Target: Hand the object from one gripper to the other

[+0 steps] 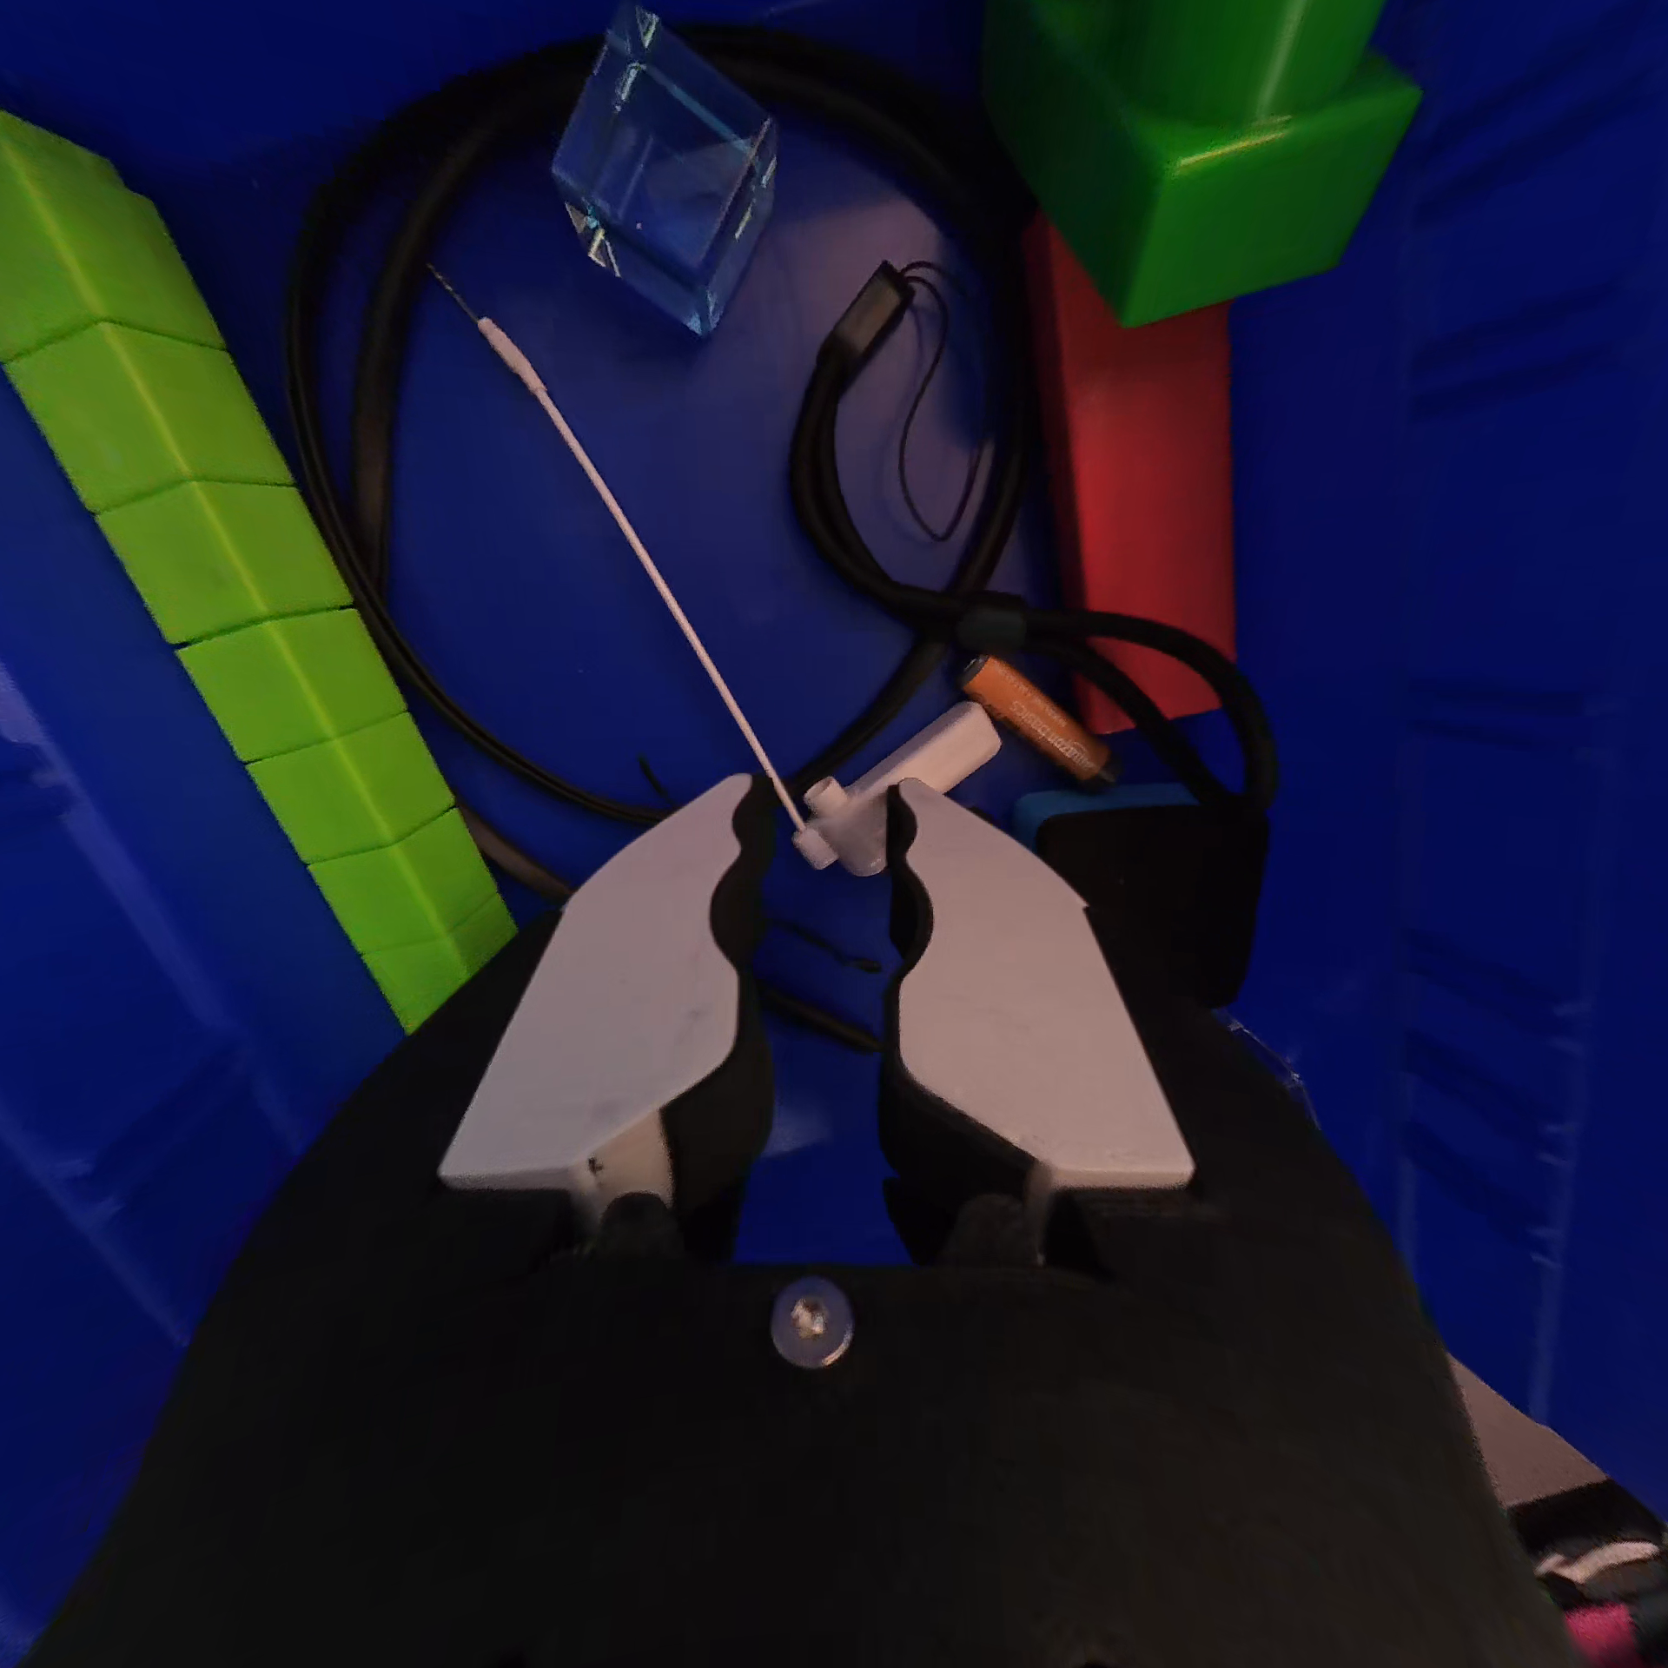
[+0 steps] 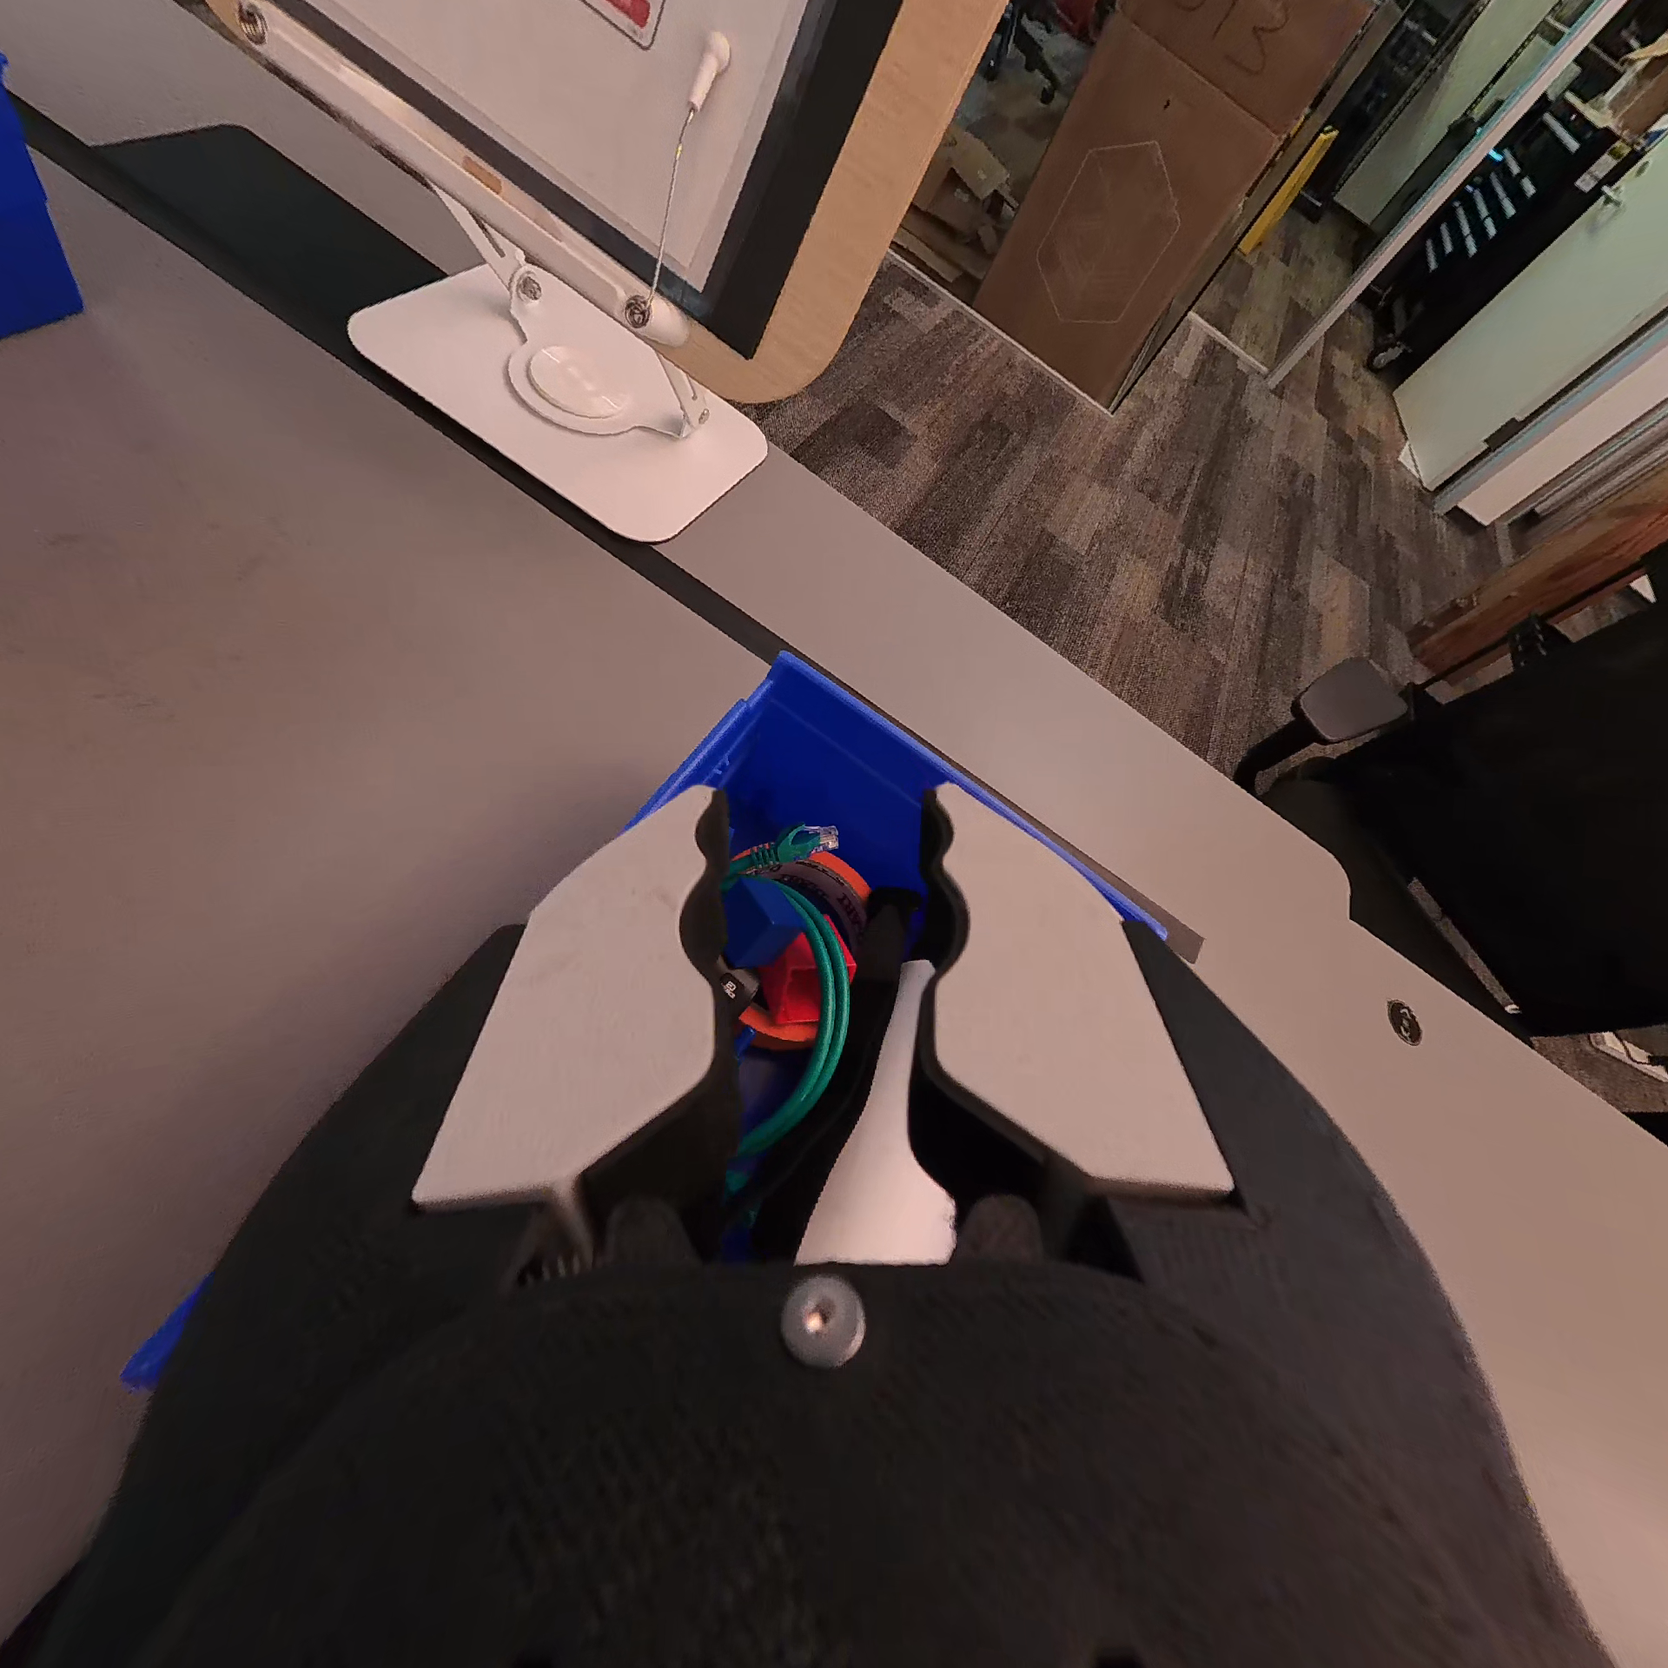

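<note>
In the left wrist view my left gripper (image 1: pixel 830 808) is down inside a blue bin (image 1: pixel 1489 632), jaws apart. A small white plastic fitting (image 1: pixel 844 835) with a long thin white rod (image 1: pixel 632 551) lies on the bin floor between the fingertips, touching the right finger (image 1: pixel 912 812). The rod runs up and to the left. The jaws are not shut on it. In the right wrist view my right gripper (image 2: pixel 821 812) is open and empty, hovering over a second blue bin (image 2: pixel 839 740) on a grey table (image 2: pixel 271 677).
The left bin also holds a lime green block strip (image 1: pixel 226 578), a clear cube (image 1: pixel 668 189), a black cable (image 1: pixel 361 560), green (image 1: pixel 1218 180) and red (image 1: pixel 1146 469) blocks and an orange battery (image 1: pixel 1038 722). The right bin holds a green cable (image 2: pixel 835 1011), an orange tape roll and small blocks. A white stand (image 2: pixel 560 406) sits at the table's far edge. The gap from one gripper's tips to the other's is roughly 55 centimetres.
</note>
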